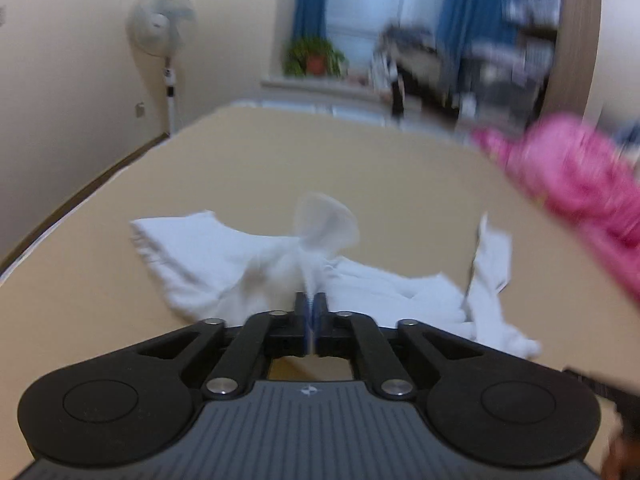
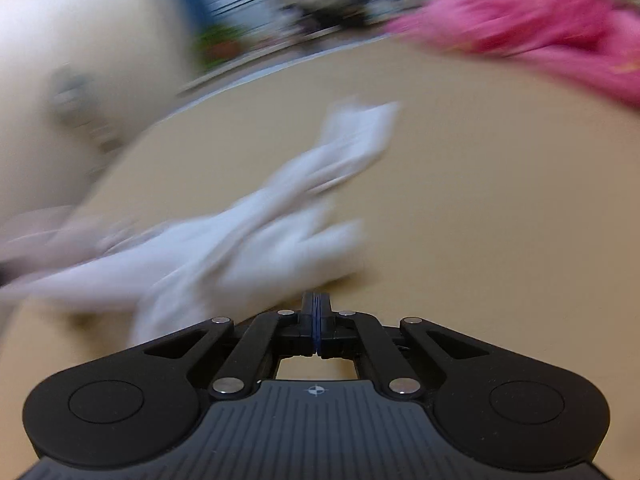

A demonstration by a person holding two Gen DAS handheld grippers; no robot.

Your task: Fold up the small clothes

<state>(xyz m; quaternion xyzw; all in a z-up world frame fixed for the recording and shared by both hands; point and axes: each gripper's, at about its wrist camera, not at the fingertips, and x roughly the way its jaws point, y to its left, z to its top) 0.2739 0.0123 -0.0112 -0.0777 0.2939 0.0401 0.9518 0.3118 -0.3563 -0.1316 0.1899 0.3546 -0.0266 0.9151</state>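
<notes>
A white garment (image 1: 224,264) lies crumpled on the beige table (image 1: 320,152). My left gripper (image 1: 310,300) is shut on a bunched fold of it, and the fabric rises in a tuft straight ahead of the tips. One end of the garment (image 1: 490,256) stands up at the right. In the blurred right wrist view the white garment (image 2: 240,240) stretches away to the left. My right gripper (image 2: 316,300) is shut at its near edge, and I see no cloth between the pads.
A heap of pink clothing (image 1: 580,176) lies on the table's far right, and it is the pink clothing (image 2: 540,20) at the top right of the right wrist view. Beyond the table are a standing fan (image 1: 162,24) and a potted plant (image 1: 314,56) on a sill. Bare table (image 2: 500,220) spreads to the right.
</notes>
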